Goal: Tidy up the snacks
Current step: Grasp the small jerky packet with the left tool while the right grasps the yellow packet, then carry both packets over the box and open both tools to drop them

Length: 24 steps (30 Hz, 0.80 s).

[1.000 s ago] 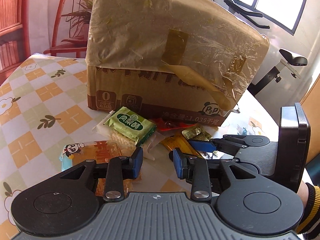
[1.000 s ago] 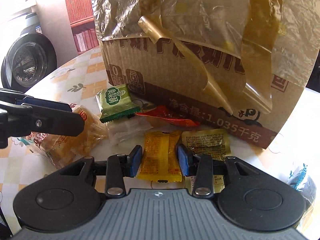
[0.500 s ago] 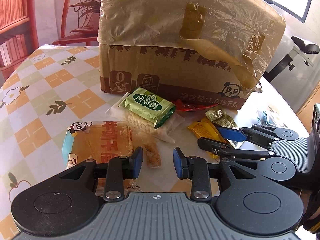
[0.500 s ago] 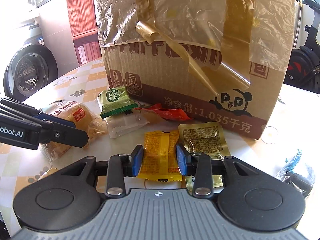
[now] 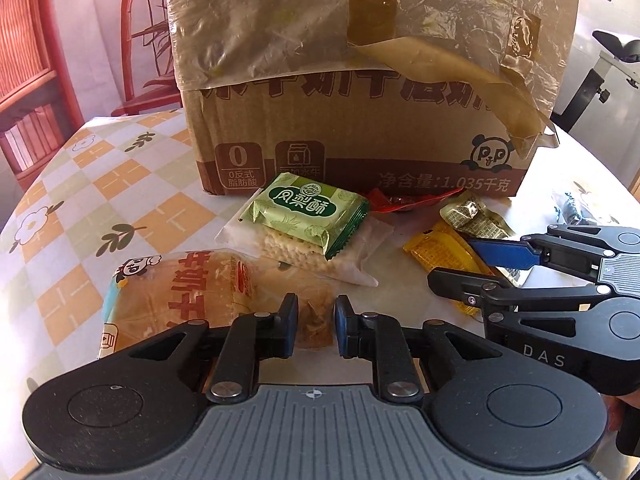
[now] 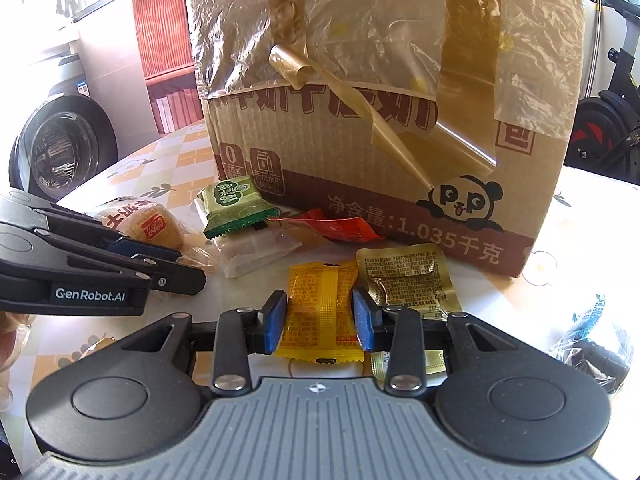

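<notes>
Surface (image 5: 72,216): checked cloth in orange, green and white; a tall taped cardboard box (image 5: 360,120) stands toward the far edge, and the snacks lie in a loose group in front of it.
Bread pack (image 5: 180,292): clear wrapper with red print, nearest the left edge of the group; its crumpled end seal sits between the pads of the left hand-held gripper.
Left hand-held gripper (image 5: 316,326): jaws drawn nearly together, pinching the bread pack's thin end seal.
Right hand-held gripper (image 6: 320,320): part-spread, one pad at each long edge of the yellow packet (image 6: 322,304); whether the pads press or only touch cannot be told.
Other snacks: green packet (image 5: 308,216) resting on a clear cracker pack (image 5: 296,252); red wrapper (image 6: 340,228) against the box front; gold packet (image 6: 404,276) just beside the yellow one, one corner under the right jaw.
Risk, left: the hold is on thin film only; the heavy loaf may slip out or tear the seal on lifting.
Risk, right: the yellow packet could buckle or squirt out when squeezed; the gold packet may be dragged along.
Risk, shared: the two tools sit close and could knock together.
Hidden: the box's top and inside are cut off; a dark wrapped item (image 6: 600,344) at the right edge is unreadable; the surface's near edge is behind the tools.
</notes>
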Tool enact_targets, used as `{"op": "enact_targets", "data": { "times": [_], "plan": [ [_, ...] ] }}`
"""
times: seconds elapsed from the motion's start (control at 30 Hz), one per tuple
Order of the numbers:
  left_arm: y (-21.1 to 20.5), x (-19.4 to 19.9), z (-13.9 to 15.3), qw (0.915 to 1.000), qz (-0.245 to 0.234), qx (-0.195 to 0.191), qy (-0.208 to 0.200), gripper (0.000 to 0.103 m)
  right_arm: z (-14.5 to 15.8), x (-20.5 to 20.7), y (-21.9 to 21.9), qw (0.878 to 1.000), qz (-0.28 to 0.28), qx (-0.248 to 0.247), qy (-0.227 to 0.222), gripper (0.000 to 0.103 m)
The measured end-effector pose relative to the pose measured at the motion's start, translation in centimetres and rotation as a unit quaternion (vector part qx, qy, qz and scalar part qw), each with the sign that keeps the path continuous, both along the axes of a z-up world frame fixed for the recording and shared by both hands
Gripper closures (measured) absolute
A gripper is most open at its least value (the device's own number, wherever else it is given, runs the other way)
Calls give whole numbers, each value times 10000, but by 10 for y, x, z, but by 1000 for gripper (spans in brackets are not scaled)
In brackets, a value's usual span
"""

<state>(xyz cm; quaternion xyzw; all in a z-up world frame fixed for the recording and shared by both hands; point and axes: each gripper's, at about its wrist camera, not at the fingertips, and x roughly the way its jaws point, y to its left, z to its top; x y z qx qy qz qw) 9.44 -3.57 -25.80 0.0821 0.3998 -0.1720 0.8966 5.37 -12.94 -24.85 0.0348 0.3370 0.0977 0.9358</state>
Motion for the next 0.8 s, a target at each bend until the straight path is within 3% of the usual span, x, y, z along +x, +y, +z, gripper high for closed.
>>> {"op": "enact_targets", "data": {
  "times": [0.37, 0.8],
  "plan": [
    [14, -14, 5, 9991, 166, -370, -112, 83, 0, -1, -1, 10000, -5, 48, -16, 64],
    [16, -28, 35, 9973, 3, -624, -377, 83, 14, -13, -7, 9997, -29, 231, 1, 67]
  ]
}}
